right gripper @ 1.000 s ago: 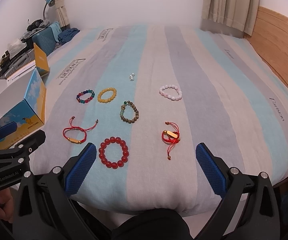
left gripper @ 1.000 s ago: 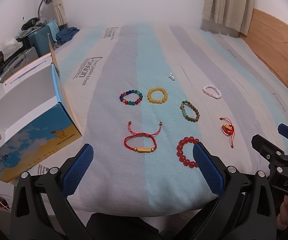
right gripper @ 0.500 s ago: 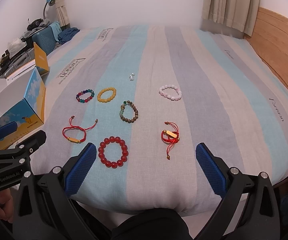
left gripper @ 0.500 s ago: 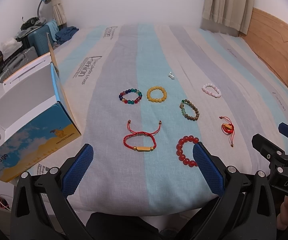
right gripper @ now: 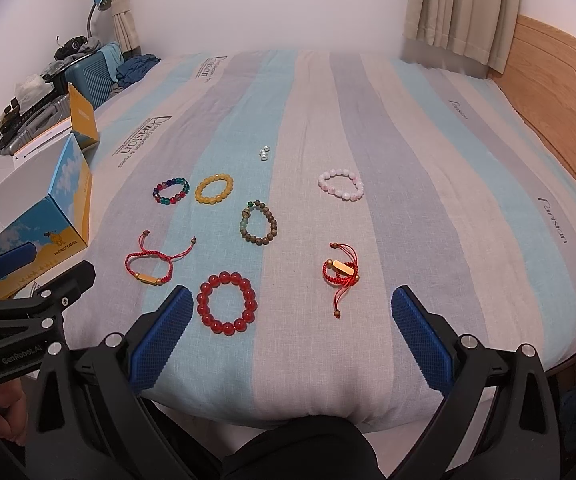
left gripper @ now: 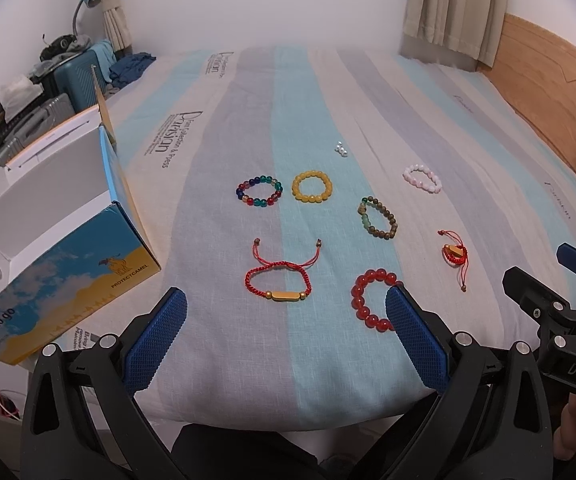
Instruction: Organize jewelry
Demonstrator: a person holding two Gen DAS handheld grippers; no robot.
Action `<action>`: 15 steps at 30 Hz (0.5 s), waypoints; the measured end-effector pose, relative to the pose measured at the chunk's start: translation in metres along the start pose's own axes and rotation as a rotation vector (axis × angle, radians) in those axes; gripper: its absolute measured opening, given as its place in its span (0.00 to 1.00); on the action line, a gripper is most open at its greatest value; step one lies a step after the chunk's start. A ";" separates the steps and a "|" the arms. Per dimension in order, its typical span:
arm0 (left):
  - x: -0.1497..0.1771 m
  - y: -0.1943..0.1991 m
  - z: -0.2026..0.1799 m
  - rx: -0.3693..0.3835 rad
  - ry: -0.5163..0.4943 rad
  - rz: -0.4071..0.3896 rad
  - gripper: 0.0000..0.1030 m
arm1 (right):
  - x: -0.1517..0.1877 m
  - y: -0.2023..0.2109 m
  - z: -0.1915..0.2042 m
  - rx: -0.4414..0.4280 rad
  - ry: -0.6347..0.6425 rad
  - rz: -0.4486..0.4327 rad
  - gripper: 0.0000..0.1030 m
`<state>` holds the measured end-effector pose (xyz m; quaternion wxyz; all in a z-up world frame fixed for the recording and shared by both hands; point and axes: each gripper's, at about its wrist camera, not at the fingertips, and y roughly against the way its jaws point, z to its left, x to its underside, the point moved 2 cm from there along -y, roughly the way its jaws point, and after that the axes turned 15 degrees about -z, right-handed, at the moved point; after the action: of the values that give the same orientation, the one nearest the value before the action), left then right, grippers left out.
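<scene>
Red bead bracelet [left gripper: 370, 300] partly behind left hand-held gripper [left gripper: 286, 334] finger.

My left gripper [left gripper: 286, 338] and right gripper [right gripper: 288, 338] look alike: black angular frames with silver screw heads and blue cross-hatched pads [left gripper: 416, 340]. White lettering marks the bodies, "DAS" on the right one, "GenRobot.AI" on the left. Dark clothing [right gripper: 296, 448] fills the bottom edge.
</scene>
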<state>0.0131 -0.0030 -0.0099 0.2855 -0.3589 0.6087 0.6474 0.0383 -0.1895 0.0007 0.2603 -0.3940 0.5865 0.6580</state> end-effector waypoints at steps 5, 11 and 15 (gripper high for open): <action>0.001 0.000 -0.001 0.000 0.000 0.001 0.94 | 0.000 0.000 0.000 0.000 0.001 0.000 0.93; 0.001 -0.001 -0.001 0.000 -0.002 0.002 0.94 | 0.000 0.001 0.000 0.001 0.002 -0.001 0.93; 0.002 -0.001 -0.001 0.000 -0.002 0.003 0.94 | 0.000 0.001 0.000 0.001 0.002 0.000 0.93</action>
<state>0.0133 -0.0041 -0.0119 0.2851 -0.3572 0.6090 0.6482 0.0377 -0.1894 0.0013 0.2601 -0.3945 0.5869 0.6575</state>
